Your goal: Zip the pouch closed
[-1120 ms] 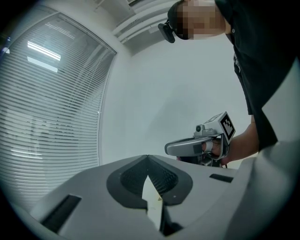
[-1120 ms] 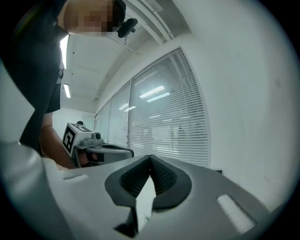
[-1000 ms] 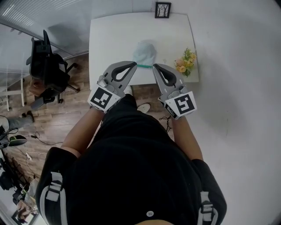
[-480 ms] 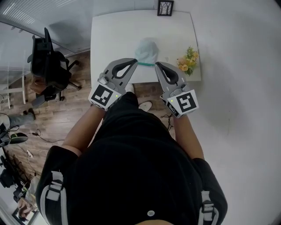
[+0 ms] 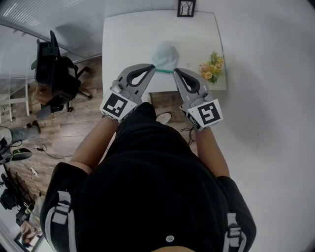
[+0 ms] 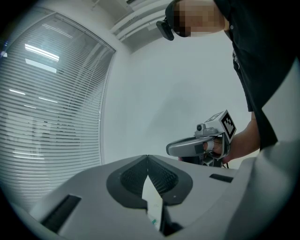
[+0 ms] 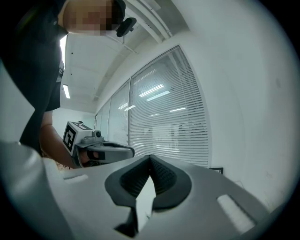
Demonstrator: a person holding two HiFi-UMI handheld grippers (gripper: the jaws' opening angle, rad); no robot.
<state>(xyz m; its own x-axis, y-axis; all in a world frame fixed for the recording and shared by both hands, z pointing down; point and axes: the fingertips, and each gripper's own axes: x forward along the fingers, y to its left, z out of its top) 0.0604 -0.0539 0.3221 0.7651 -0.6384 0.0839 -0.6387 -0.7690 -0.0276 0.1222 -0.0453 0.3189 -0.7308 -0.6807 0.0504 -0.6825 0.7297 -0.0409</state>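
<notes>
A pale teal pouch (image 5: 165, 54) lies on the white table (image 5: 128, 39), its green zipper edge (image 5: 166, 71) toward the table's front. My left gripper (image 5: 151, 72) is held level just left of that edge, jaws shut and empty. My right gripper (image 5: 175, 73) hovers just right of it, also shut on nothing. Neither gripper touches the pouch. In the left gripper view the shut jaws (image 6: 148, 157) point at a bare wall, with the right gripper (image 6: 197, 145) beyond. In the right gripper view the shut jaws (image 7: 150, 157) face the window blinds, and the left gripper (image 7: 101, 149) shows at the left.
A small bunch of yellow and pink flowers (image 5: 210, 67) stands at the table's right front corner. A dark picture frame (image 5: 186, 8) sits at the far edge. A black office chair (image 5: 55, 74) is on the wooden floor to the left.
Both grippers stay shut and in place. Only the head view has drifted slightly.
</notes>
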